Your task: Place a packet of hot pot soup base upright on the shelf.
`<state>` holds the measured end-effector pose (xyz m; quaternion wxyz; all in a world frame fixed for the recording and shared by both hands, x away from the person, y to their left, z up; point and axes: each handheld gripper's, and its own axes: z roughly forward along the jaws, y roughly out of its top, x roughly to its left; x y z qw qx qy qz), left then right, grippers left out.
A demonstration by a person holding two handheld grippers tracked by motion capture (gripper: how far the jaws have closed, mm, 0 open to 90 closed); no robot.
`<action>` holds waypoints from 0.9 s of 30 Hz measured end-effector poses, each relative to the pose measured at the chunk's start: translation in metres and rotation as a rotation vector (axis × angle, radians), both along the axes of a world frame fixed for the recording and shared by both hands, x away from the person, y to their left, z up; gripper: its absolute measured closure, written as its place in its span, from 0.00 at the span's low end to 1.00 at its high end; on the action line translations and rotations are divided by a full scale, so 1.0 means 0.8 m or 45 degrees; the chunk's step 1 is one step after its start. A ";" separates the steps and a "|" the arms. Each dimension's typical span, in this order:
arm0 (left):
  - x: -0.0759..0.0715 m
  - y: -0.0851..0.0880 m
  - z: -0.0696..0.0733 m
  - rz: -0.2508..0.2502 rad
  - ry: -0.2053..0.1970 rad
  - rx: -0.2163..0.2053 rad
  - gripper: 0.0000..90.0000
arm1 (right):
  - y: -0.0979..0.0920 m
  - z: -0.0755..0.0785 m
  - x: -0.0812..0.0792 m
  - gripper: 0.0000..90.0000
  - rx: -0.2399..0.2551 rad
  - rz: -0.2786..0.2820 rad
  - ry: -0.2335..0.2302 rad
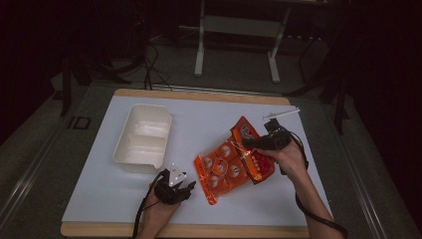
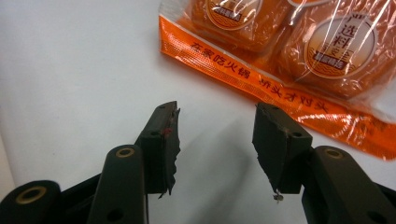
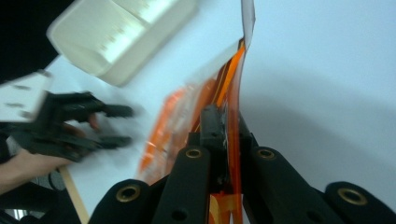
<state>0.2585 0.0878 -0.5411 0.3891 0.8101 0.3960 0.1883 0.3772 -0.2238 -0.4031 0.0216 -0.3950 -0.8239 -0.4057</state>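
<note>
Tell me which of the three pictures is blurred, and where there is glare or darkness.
Right gripper view: motion blur smears the white container and the left gripper. Left gripper view: sharp, with glare streaks on the orange snack bag. High view: the white table is lit, and the room behind is dark.

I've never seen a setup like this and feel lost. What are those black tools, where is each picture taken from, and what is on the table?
A person holds a hand-held two-jaw gripper in each hand. One picture looks down from above the white table; the other two come from cameras riding on each gripper. On the table lie a white two-compartment tray and an orange snack bag. The right gripper is shut on the bag, lifting one end. The left gripper is open, its jaws pointing at the bag's near edge without touching it.
</note>
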 end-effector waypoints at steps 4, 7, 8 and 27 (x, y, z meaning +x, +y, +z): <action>0.000 0.000 0.000 -0.002 -0.003 0.000 0.56 | 0.022 0.026 -0.004 1.00 0.053 0.058 -0.046; 0.000 0.000 0.000 -0.003 -0.005 -0.002 0.56 | 0.037 0.044 -0.006 1.00 0.054 0.093 -0.078; 0.000 0.000 0.000 -0.003 -0.005 -0.003 0.56 | 0.043 0.048 -0.006 1.00 0.042 0.100 -0.091; -0.001 0.001 0.000 -0.009 -0.004 -0.003 0.55 | 0.084 0.089 -0.006 1.00 -0.086 0.100 -0.237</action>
